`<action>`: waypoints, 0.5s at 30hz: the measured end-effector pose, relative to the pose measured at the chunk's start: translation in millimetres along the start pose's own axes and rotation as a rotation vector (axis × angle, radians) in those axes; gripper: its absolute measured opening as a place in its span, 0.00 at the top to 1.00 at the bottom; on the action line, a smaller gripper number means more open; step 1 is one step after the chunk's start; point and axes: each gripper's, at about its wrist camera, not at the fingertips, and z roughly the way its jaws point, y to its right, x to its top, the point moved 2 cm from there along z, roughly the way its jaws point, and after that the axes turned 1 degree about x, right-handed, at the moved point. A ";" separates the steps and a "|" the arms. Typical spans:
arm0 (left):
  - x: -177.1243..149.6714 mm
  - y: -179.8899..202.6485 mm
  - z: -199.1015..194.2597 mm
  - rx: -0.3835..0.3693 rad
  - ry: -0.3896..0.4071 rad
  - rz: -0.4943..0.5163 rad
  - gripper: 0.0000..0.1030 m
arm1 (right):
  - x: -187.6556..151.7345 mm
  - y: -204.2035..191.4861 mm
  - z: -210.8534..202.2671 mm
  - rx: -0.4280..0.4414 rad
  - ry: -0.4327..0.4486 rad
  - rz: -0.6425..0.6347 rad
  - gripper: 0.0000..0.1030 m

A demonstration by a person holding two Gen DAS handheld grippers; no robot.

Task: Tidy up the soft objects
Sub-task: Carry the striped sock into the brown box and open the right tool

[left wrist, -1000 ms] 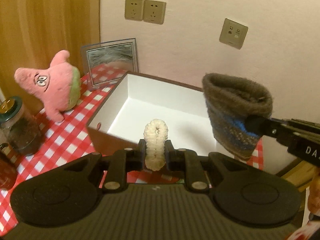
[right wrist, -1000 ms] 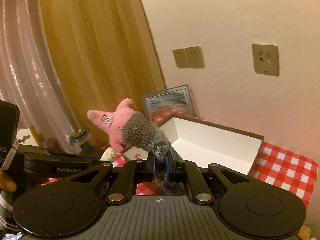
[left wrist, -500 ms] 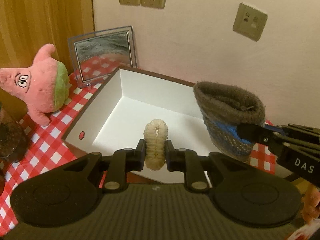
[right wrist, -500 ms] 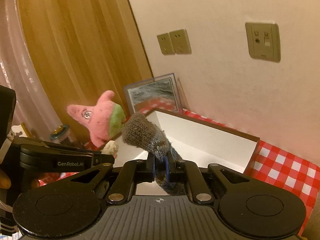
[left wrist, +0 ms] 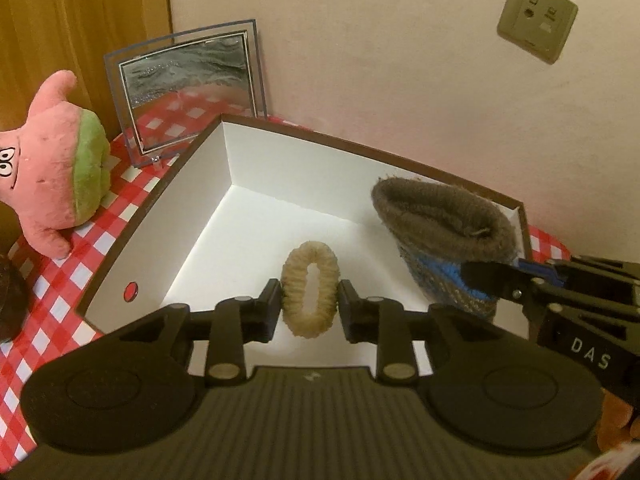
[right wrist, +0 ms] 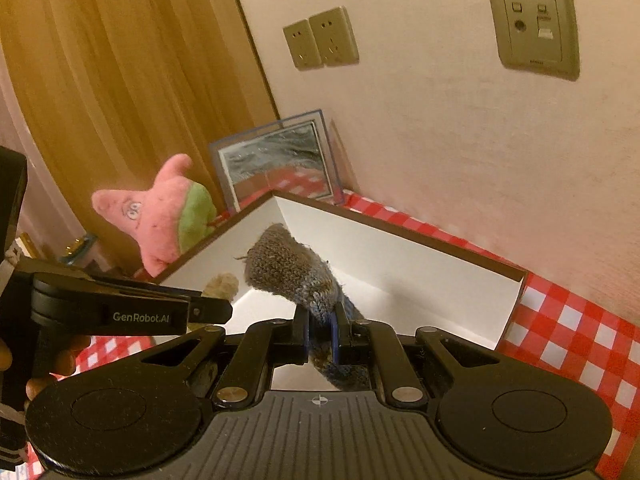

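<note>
left wrist view: the left hand-held gripper (left wrist: 309,300) holds a cream fuzzy ring (left wrist: 310,289) upright between its fingers, above the floor of the white box (left wrist: 192,178). to the right, a knitted grey-blue sock (left wrist: 442,240) hangs over the box. a pink star plush (left wrist: 52,164) sits on the checked bench (left wrist: 48,304).

right wrist view: the right hand-held gripper (right wrist: 321,338) is clamped on the sock (right wrist: 292,270), over the box (right wrist: 400,248); the ring (right wrist: 219,285) shows at left, near the mirror (right wrist: 276,160).

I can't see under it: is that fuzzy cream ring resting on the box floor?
Cannot tell. In the left wrist view the fuzzy cream ring sits between the left gripper jaws, its underside hidden above the white box floor.
</note>
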 end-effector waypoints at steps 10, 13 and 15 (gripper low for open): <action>-0.3 -1.5 12.7 -0.005 -0.020 0.020 0.53 | -1.4 5.0 11.2 -0.043 -0.017 -0.014 0.91; -1.0 -2.1 11.6 -0.007 -0.021 0.026 0.52 | -1.2 4.5 12.1 -0.051 -0.015 -0.024 0.91; -1.7 -2.9 10.2 -0.003 -0.022 0.025 0.50 | -0.9 3.5 12.5 -0.057 -0.009 -0.033 0.91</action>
